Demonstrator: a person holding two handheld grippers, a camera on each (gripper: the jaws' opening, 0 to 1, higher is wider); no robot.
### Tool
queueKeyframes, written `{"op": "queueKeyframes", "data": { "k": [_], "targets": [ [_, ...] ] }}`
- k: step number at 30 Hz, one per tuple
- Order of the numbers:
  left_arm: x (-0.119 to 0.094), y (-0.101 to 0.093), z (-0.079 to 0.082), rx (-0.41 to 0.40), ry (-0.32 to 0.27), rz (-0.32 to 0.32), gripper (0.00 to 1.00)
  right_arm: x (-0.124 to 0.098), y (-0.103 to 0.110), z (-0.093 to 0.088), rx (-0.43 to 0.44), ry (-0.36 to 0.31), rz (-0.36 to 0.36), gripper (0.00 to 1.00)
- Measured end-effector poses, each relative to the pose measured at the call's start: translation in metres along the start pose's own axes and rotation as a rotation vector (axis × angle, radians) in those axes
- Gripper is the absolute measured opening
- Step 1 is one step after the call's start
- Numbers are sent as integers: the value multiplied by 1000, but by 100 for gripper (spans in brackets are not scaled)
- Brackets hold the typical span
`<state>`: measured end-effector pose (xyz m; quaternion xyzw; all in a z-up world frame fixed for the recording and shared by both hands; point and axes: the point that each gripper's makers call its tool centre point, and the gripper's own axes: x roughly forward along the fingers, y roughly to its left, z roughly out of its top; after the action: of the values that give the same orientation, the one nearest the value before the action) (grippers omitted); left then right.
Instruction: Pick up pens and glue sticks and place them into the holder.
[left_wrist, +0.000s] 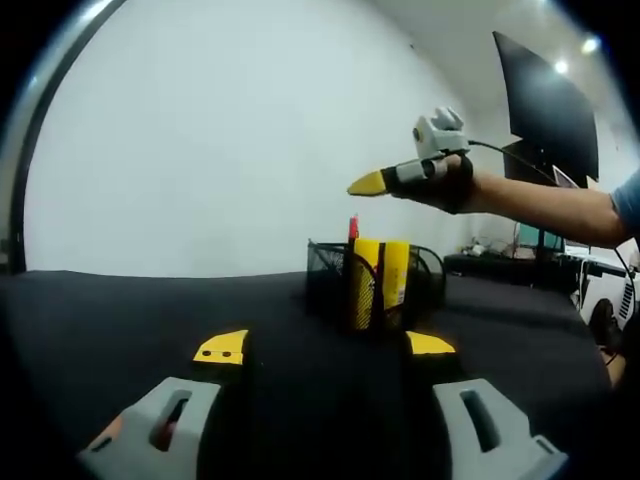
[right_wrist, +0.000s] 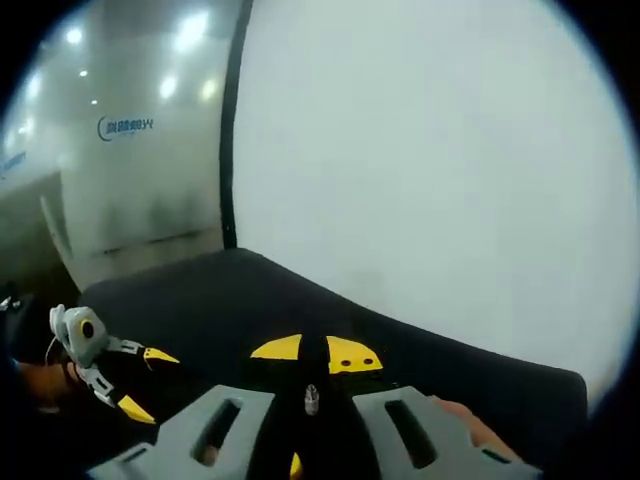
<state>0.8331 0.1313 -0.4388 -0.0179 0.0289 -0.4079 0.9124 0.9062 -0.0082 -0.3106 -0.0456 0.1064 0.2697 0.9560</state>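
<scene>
My left tool (left_wrist: 325, 346) is spread and empty; my right tool (right_wrist: 313, 356) is pressed together, empty. The holder (left_wrist: 375, 285) on the worktop (left_wrist: 120, 310) already holds glue sticks (left_wrist: 379, 280) and a pen (left_wrist: 353, 229); I judge the task nearly finished.

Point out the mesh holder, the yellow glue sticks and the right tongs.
mesh holder (left_wrist: 327, 285): left gripper view, black mesh wall left of the sticks
yellow glue sticks (left_wrist: 381, 275): left gripper view, upper bodies
right tongs (left_wrist: 367, 184): left gripper view, yellow tip
</scene>
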Motion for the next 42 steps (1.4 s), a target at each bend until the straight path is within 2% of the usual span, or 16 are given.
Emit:
{"op": "queueKeyframes", "data": {
  "k": [9, 13, 16, 20, 23, 24, 26, 28, 30, 33, 35, 39, 42],
  "targets": [
    [0, 0, 1, -11, -2, -2, 57, -34, -9, 16, -3, -56, -21, 12],
    [-3, -9, 7, -42, -33, -48, 65, -57, -16, 20, -4, -78, -53, 20],
    [-3, -10, 10, -62, -48, -51, 68, -82, -23, 22, -12, -92, -85, 25],
    [-3, -11, 13, -88, -67, -56, 76, -117, -33, 29, -2, -141, -119, 37],
    [-4, -19, 27, -160, -147, -103, 88, -139, -37, 29, 0, -165, -142, 49],
    [-5, -18, 28, -186, -155, -109, 91, -146, -38, 28, -1, -167, -149, 53],
    [-6, -8, 28, -227, -147, -70, 93, -160, -36, 24, -12, -169, -153, 60],
    [-8, -6, 31, -225, -147, -48, 96, -173, -36, 21, -19, -158, -163, 62],
    [-14, -11, 40, -164, -159, -35, 96, -185, -32, 20, -26, -160, -158, 63],
    [-23, -24, 55, -125, -164, -40, 96, -199, -27, 19, -38, -163, -151, 78],
    [-31, -33, 65, -104, -169, -53, 96, -208, -21, 18, -49, -167, -147, 92],
    [-46, -49, 73, -63, -163, -65, 96, -230, -12, 22, -40, -232, -156, 93],
    [-57, -65, 67, -59, -135, -87, 96, -244, -5, 16, -18, -269, -157, 93]
  ]
}}
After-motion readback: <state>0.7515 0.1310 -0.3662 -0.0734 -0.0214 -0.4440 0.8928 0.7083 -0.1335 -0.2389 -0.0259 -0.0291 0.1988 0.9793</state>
